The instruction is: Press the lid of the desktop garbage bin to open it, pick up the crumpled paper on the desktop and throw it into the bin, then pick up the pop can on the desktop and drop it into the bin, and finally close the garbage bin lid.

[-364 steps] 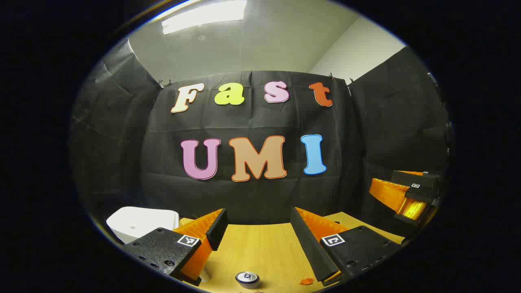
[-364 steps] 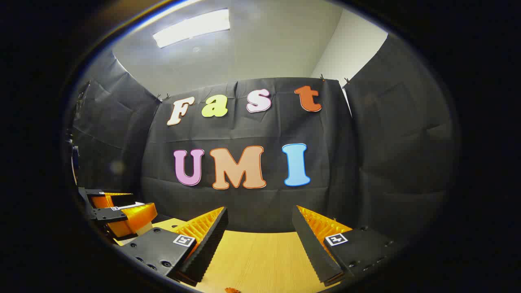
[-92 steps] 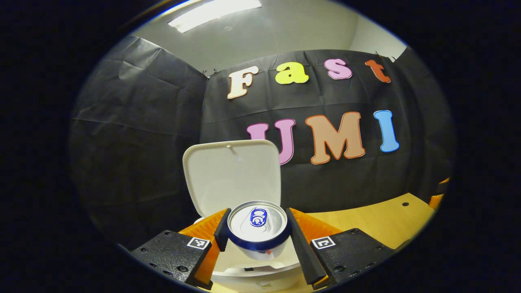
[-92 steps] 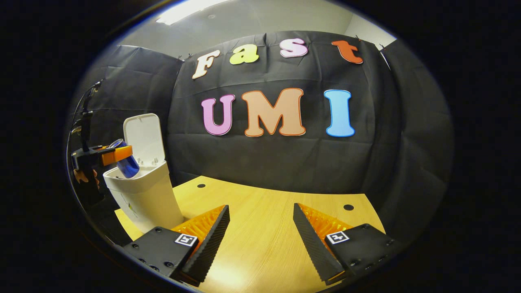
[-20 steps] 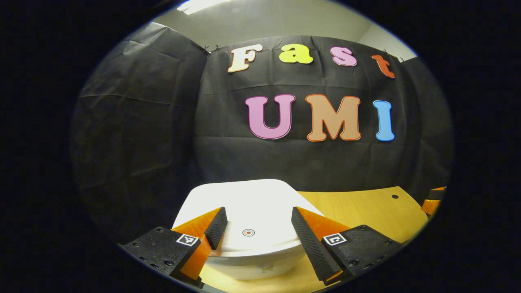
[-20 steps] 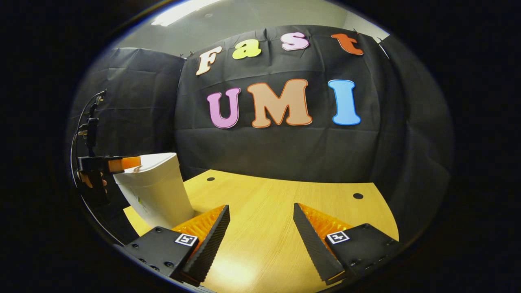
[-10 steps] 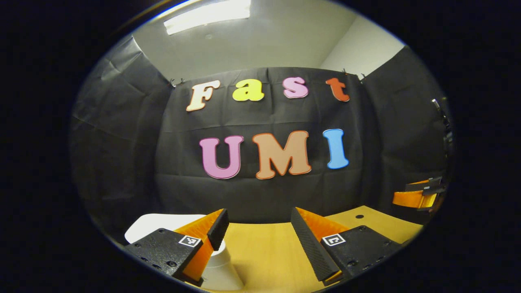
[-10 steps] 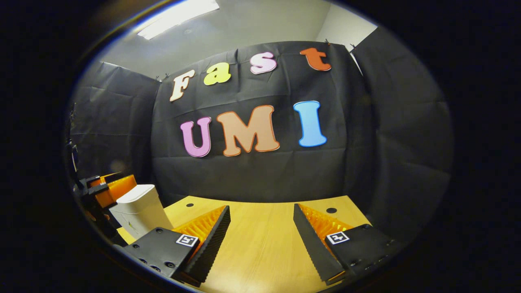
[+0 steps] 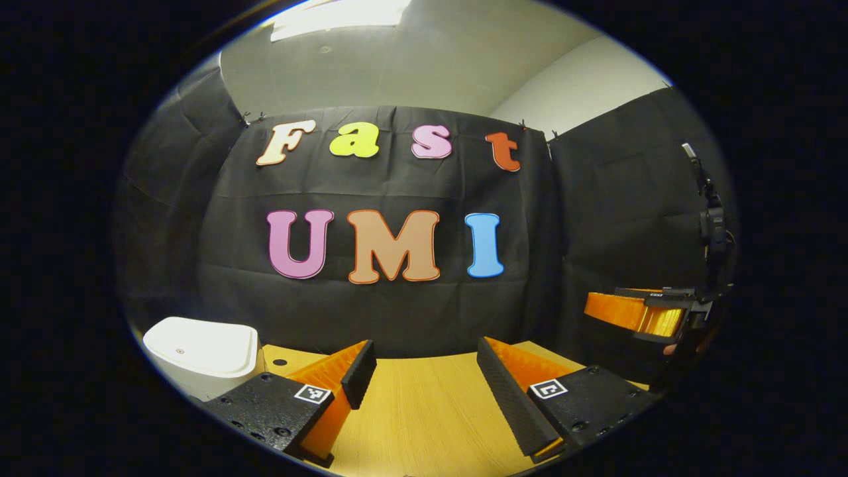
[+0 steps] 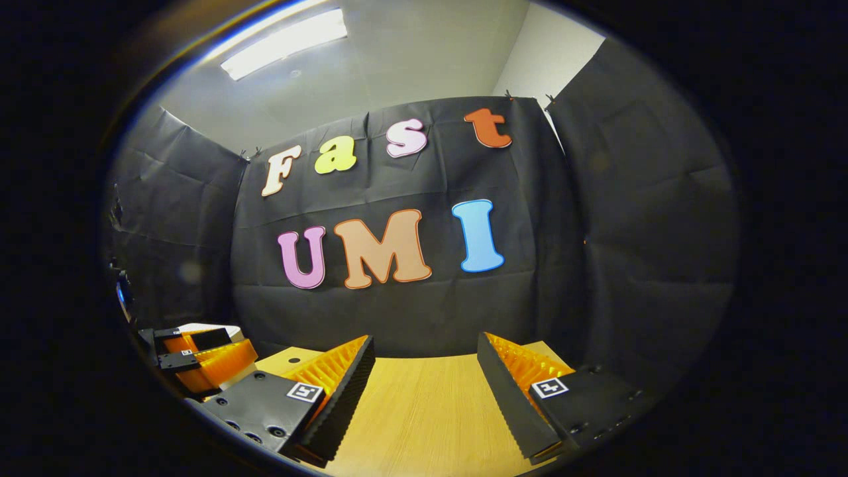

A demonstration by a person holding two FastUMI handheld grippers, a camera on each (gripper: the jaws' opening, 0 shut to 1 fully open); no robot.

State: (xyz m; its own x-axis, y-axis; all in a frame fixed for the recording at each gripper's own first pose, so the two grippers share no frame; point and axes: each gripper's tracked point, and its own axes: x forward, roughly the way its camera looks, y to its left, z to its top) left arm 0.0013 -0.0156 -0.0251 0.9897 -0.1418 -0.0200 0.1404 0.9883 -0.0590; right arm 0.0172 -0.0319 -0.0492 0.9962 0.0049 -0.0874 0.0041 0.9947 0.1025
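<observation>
White bin (image 9: 199, 351) lid down; left claw (image 9: 421, 371), right claw (image 10: 424, 368) level above table, both spread, empty.

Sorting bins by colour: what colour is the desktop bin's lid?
White; the closed lid shows best in the left gripper view.

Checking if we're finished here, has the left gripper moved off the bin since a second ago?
Yes. The left gripper hung over the lid then; now it has backed off to the right, and the closed bin sits on the table left of its fingers.
</observation>
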